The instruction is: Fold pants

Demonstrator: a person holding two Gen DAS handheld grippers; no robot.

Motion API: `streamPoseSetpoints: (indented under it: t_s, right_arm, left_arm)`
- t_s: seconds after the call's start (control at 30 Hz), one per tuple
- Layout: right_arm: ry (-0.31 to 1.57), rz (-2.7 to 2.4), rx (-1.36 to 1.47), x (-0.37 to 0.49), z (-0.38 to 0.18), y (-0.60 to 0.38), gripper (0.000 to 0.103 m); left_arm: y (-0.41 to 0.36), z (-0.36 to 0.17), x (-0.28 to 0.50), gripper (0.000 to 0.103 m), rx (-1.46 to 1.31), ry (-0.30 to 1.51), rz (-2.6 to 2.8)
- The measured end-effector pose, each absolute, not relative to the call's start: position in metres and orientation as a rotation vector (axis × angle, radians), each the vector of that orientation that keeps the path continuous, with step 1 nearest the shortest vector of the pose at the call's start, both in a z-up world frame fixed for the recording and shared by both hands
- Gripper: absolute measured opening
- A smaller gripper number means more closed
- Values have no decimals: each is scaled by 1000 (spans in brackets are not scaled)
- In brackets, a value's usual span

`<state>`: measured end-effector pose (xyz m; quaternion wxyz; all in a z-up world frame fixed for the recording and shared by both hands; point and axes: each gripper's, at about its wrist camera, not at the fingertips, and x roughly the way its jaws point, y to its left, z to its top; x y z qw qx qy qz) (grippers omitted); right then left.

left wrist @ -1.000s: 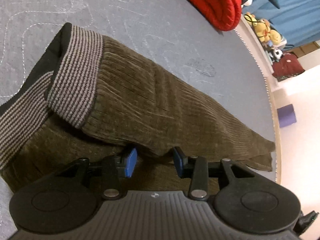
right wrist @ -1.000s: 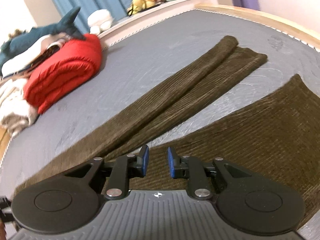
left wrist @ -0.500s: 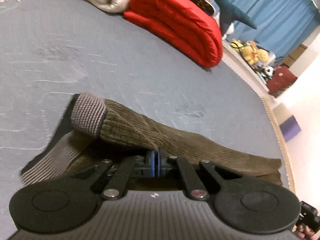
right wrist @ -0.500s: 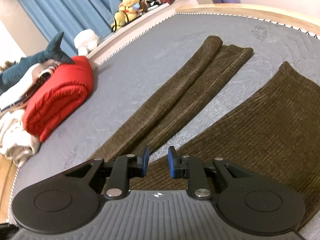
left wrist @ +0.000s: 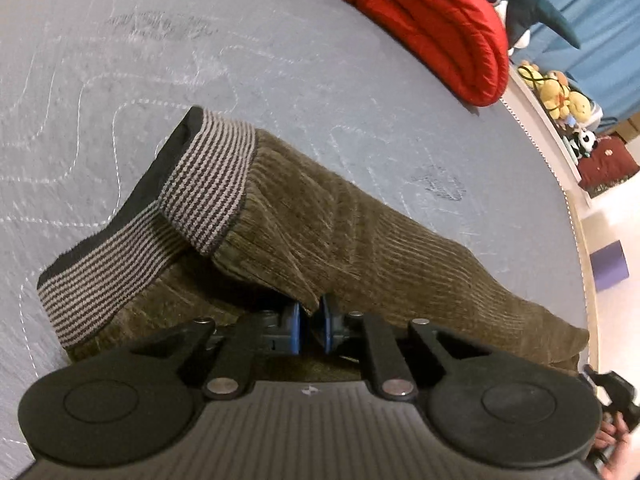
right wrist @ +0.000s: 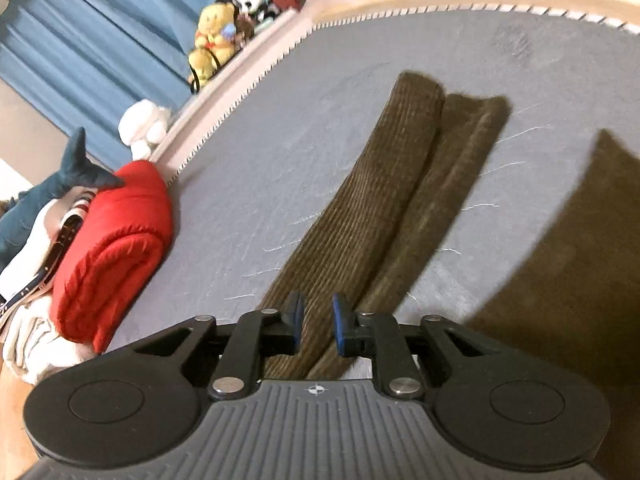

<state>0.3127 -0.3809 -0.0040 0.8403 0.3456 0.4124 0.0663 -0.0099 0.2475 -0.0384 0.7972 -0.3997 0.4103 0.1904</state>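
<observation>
Lifted since a second ago: left tongs [left wrist: 309, 326] opening, pants [left wrist: 320, 216] fold between them.
Right tongs [right wrist: 317, 322] slightly apart, empty; pant legs [right wrist: 380, 200] run lengthwise away across bed [right wrist: 280, 128].

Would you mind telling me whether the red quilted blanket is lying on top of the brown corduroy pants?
No, the red quilted blanket sits folded at the bed's edge, with bare grey mattress between it and the pants.

Olive corduroy pants [left wrist: 360, 232] w/ grey-black striped waistband [left wrist: 208, 184].

I work over a grey quilted mattress [left wrist: 280, 60]; blue curtains [right wrist: 100, 48] hang behind it, with stuffed toys [right wrist: 212, 40] along its pale edge.
</observation>
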Motion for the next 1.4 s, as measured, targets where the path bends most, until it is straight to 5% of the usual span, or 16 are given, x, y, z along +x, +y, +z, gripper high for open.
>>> streamPoseSetpoints:
  t_s: [0.03,0.1,0.23,0.43,0.5,0.6,0.93,1.17,1.33,1.4]
  right_arm:
    - [896,128,721,322,-12,-380,19]
    - [910,74,688,341,-30,-377,40]
    - [894,24,652,370,-51,-376,45]
    - [909,-6,563,392,-62,-362,41]
    - [901,-10,515,395,-60,-356,16]
    - [873,-1,500,390,-51,-359,10]
    - [745,36,377,280,48,-383,9]
    - [861,-112,345,151,41,-419,9]
    - [979,-80,487,125,7,-453,15]
    - [943,-61,576,127,6,-473,16]
  left_arm:
    - [250,-39,-6,22,-867,888,411]
    - [252,-41,-6,32,-892,877,407]
    - [257,-45,-2,32,-904,878,401]
    - [258,-51,6,33,-883,898,416]
    - [256,-50,9,23,-846,895,417]
    - [252,-44,7,15,-806,890,407]
    - [258,-2,-41,3,-775,771,403]
    - [268,-1,-72,3,-792,850,405]
    - [280,-31,-66,9,-892,962,422]
    - [285,-34,-66,22,-931,955,429]
